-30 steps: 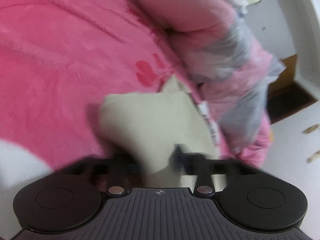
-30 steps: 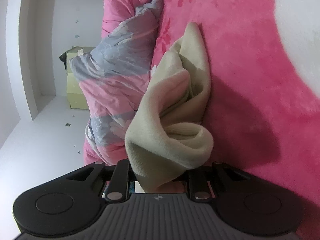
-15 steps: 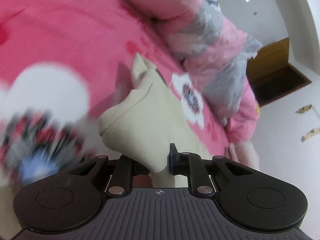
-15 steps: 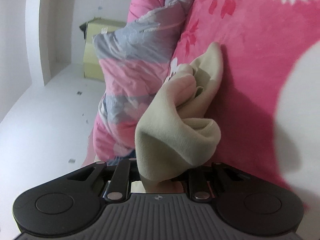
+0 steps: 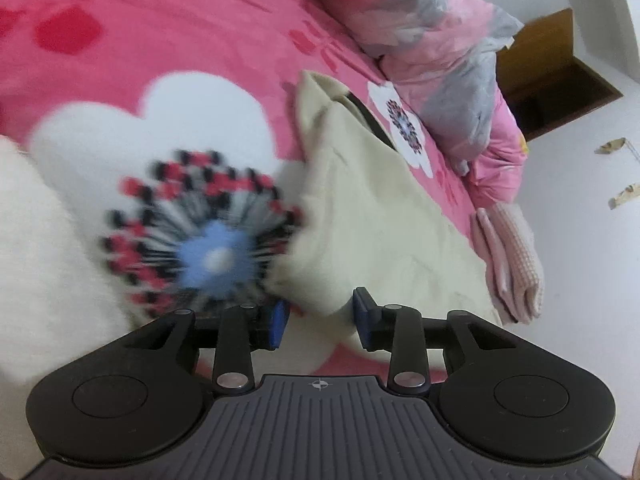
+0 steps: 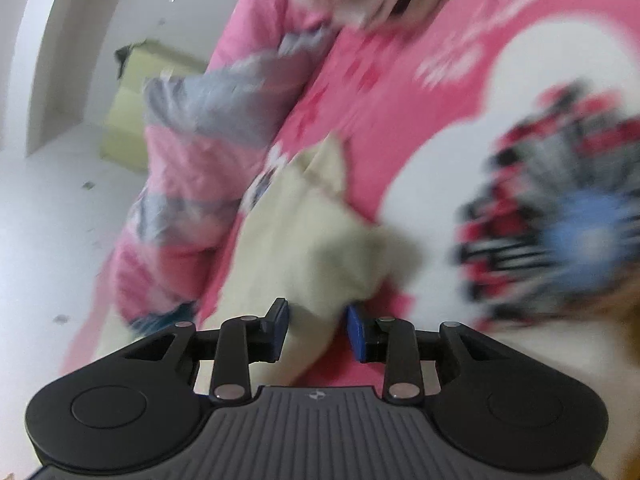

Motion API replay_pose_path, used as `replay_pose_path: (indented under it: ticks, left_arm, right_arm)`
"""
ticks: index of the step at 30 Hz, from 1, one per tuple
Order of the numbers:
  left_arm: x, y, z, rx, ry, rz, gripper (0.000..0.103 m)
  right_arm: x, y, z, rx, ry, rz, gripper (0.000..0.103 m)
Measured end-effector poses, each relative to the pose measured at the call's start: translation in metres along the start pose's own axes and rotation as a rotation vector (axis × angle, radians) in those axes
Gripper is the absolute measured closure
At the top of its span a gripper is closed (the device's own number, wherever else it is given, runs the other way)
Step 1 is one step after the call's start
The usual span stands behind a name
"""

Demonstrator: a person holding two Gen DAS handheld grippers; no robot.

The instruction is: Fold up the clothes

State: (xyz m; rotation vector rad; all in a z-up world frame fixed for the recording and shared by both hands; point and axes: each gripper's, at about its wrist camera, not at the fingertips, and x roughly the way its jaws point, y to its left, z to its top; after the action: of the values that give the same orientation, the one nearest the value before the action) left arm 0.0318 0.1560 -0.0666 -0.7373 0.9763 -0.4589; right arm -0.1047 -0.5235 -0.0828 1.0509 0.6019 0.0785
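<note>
Left gripper [image 5: 320,322]: pitched downward, jaws have just been opening, blue pads [image 5: 280,320] now parted, cloth lying loose in the gap, not pinched. Right gripper [image 6: 318,332]: also angled down, jaws likewise just been opening, pads [image 6: 356,334] apart, cloth between them without being pressed. Right view motion-blurred.

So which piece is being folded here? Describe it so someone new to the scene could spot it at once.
Start from the pink floral blanket covering the bed. On it, beside the rolled pink-and-grey quilt, lies the cream garment, directly ahead of both grippers. It is the only plain, pale cloth there; the small folded piece at the edge is pink.
</note>
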Motion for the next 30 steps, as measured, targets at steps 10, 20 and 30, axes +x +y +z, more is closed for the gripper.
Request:
replay_pose_path:
  ticks: [10, 20, 30]
  left_arm:
    - [-0.032, 0.009, 0.037, 0.083, -0.217, 0.018, 0.059]
    - [0.079, -0.041, 0.068, 0.368, -0.095, 0.018, 0.049]
    - [0.100, -0.017, 0.076, 0.412, -0.089, -0.135, 0.050]
  right_arm:
    - [0.000, 0.106, -0.004, -0.445, -0.132, -0.034, 0.068]
    - [0.182, 0.252, -0.079, -1.269, 0.192, 0.071, 0.069]
    - [0.261, 0.257, -0.110, -1.532, 0.442, 0.004, 0.070]
